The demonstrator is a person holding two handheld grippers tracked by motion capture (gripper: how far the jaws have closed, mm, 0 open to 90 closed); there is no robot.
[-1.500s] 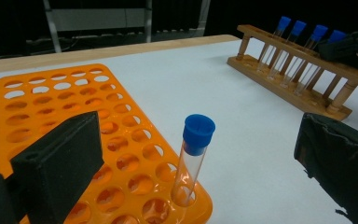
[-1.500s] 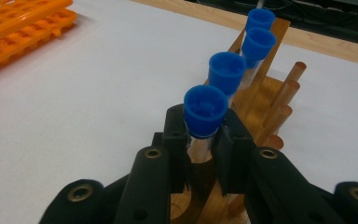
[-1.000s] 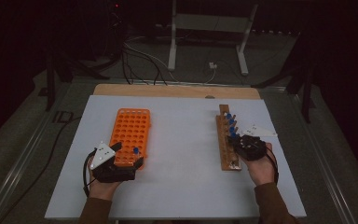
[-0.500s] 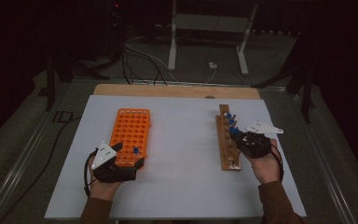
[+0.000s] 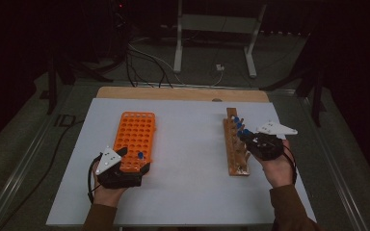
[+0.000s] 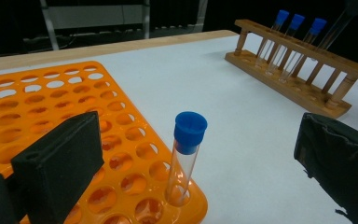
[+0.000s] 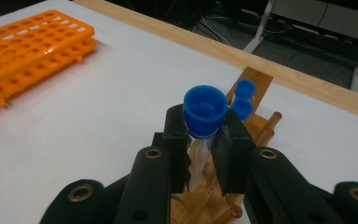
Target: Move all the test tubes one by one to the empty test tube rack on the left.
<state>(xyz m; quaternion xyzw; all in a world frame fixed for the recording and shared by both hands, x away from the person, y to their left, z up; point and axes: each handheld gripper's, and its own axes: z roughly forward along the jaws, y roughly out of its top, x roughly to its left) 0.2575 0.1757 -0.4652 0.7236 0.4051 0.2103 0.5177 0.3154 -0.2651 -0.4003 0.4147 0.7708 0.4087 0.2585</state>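
An orange tube rack [image 5: 136,137] lies at the left of the white table, and one blue-capped test tube [image 6: 186,151] stands upright in its near corner. My left gripper [image 5: 134,161] is open, with its jaws wide on either side of that tube and not touching it; the left gripper view shows the same gap [image 6: 200,140]. At the right lies a wooden tube rack [image 5: 233,147] with three blue-capped tubes [image 6: 297,32] in it. Just above this wooden rack, my right gripper [image 7: 204,135] is shut on another blue-capped tube [image 7: 205,109].
The table has a wooden strip [image 5: 183,93] along its far edge. Beyond it, on the dark floor, are cables and a metal stand [image 5: 217,43]. Bare white tabletop [image 5: 188,144] lies between the two racks.
My right gripper has risen a little above the wooden rack with the tube in its jaws. The left gripper has stayed where it was.
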